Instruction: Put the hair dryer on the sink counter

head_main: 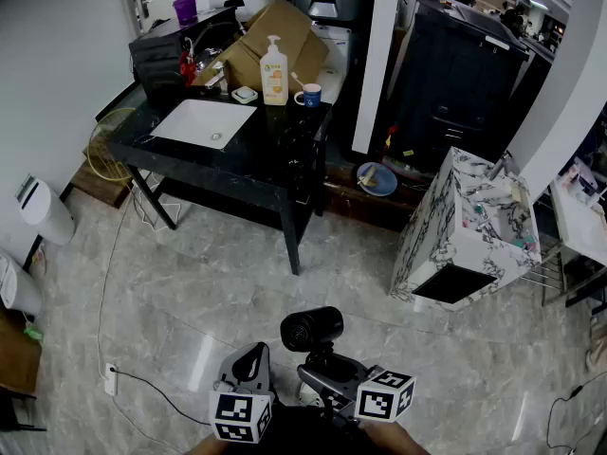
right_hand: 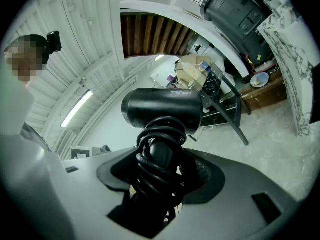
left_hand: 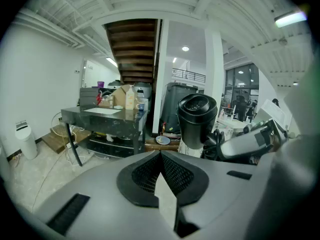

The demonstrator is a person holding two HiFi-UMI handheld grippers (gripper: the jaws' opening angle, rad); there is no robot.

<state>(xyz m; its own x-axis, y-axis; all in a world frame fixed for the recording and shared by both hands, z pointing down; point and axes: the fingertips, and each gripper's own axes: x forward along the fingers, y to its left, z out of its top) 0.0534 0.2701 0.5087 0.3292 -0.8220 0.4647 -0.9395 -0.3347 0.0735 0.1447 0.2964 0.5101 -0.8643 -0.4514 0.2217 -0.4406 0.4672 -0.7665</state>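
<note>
My right hand-held gripper (right_hand: 159, 186): jaws clamped on handle of black hair dryer (right_hand: 162, 110), cord (right_hand: 157, 151) coiled round handle, barrel crosswise above jaws. My left hand-held gripper (left_hand: 160, 156): jaws pressed together, nothing between them, just beside dryer. Both low over marble floor (head_main: 237, 282). Black table (head_main: 285, 150) with white sink (head_main: 204, 123) well apart from dryer, across floor. On table beside sink: soap bottle (head_main: 274, 71), mug (head_main: 309, 94). Cardboard box (head_main: 275, 27) behind them.
</note>
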